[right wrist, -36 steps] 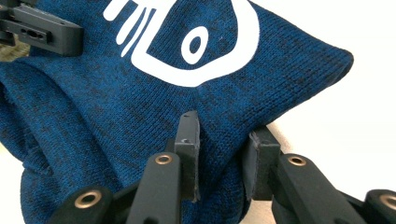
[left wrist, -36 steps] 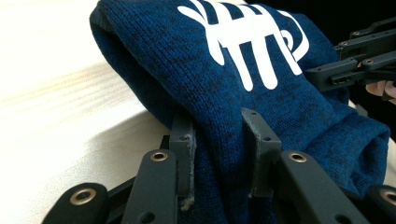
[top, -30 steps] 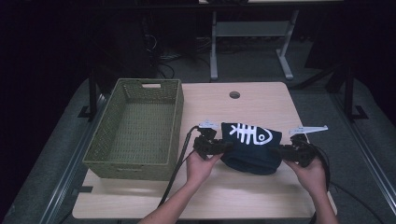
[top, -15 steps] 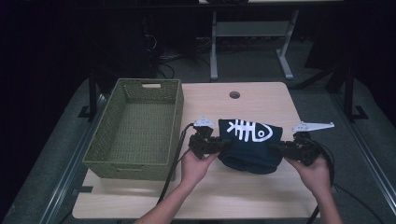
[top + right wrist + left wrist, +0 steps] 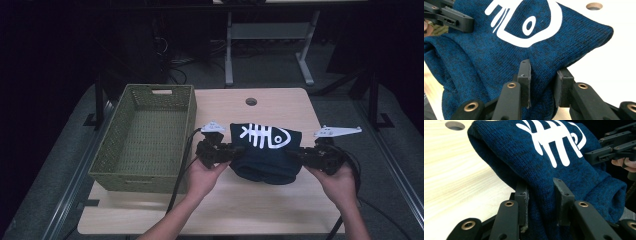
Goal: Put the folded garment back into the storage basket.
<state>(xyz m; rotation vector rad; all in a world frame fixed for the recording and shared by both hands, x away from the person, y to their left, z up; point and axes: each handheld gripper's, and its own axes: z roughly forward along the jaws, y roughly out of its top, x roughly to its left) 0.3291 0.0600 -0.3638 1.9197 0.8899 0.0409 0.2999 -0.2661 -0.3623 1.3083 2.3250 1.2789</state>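
Lifting the blue sweater (image 5: 266,155) higher than before, your left gripper (image 5: 235,151) and right gripper (image 5: 296,155) pinch its sides; the green basket (image 5: 145,142) waits nearby.

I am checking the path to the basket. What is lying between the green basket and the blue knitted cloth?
In the high view, the left gripper, shut on the blue knitted cloth, and its black cable lie between it and the green basket.

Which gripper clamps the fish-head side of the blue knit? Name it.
The right gripper: its jaws pinch the folded blue knit just below the fish skeleton's round head and eye, while the left gripper grips the end beneath the tail bones.
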